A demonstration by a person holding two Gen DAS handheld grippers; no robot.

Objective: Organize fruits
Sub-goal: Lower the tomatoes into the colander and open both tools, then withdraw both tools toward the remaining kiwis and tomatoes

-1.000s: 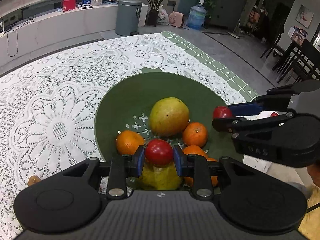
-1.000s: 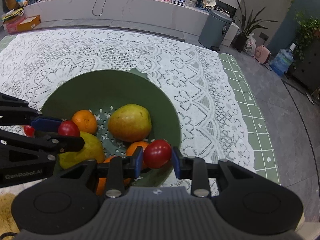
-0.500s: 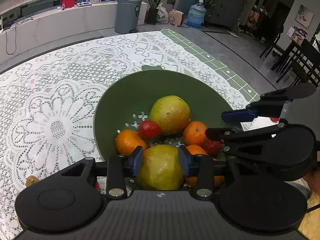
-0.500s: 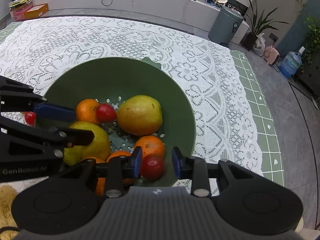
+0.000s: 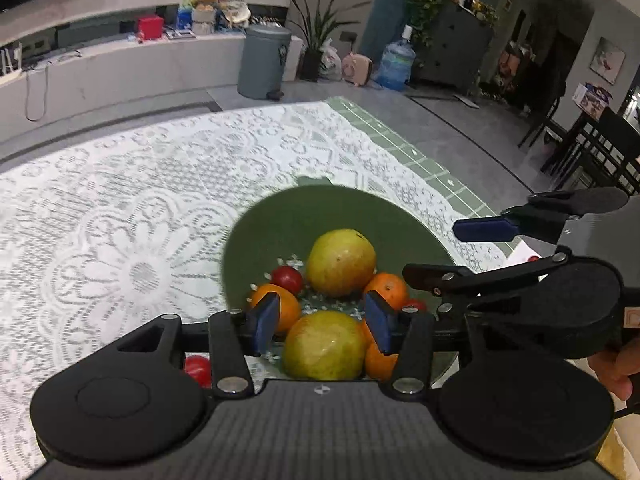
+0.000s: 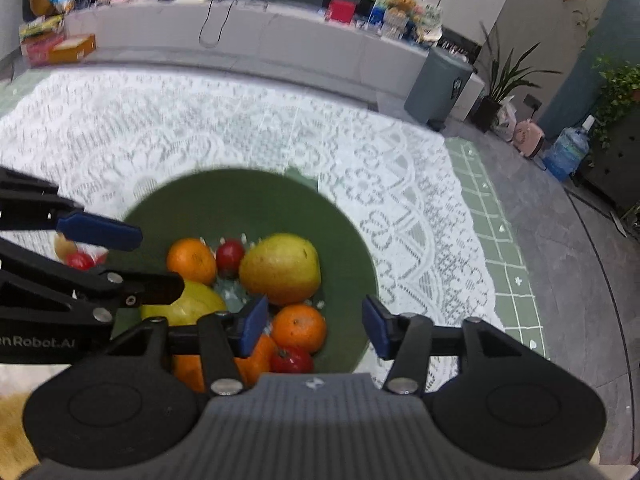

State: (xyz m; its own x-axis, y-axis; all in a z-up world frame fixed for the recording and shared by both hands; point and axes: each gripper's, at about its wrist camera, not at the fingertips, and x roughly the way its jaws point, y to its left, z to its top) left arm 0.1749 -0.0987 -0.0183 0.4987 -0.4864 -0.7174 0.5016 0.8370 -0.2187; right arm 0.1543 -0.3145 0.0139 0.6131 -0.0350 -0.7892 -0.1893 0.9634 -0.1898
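Note:
A green bowl (image 5: 280, 216) (image 6: 240, 192) on the lace cloth holds two yellow-green mangoes (image 5: 340, 262) (image 5: 326, 346), several oranges (image 6: 191, 260) and two red tomatoes (image 5: 287, 278) (image 6: 292, 360). My left gripper (image 5: 322, 320) hovers over the bowl's near side, its jaws opening, with no fruit touching its pads. My right gripper (image 6: 315, 322) hangs over the bowl's near right part, jaws also opening, and grips nothing. Each gripper shows from the side in the other's view: the right gripper (image 5: 452, 250) and the left gripper (image 6: 136, 258).
On the cloth left of the bowl lie a red fruit (image 5: 198, 368) (image 6: 80, 260) and a small brown one (image 6: 64, 246). The table edge with green checked cloth (image 6: 492, 232) runs to the right. A hand (image 5: 616, 364) holds the right gripper.
Both grippers opened and let go of their red tomatoes, which dropped into the bowl among the other fruit. Both grippers have risen a little above the bowl.

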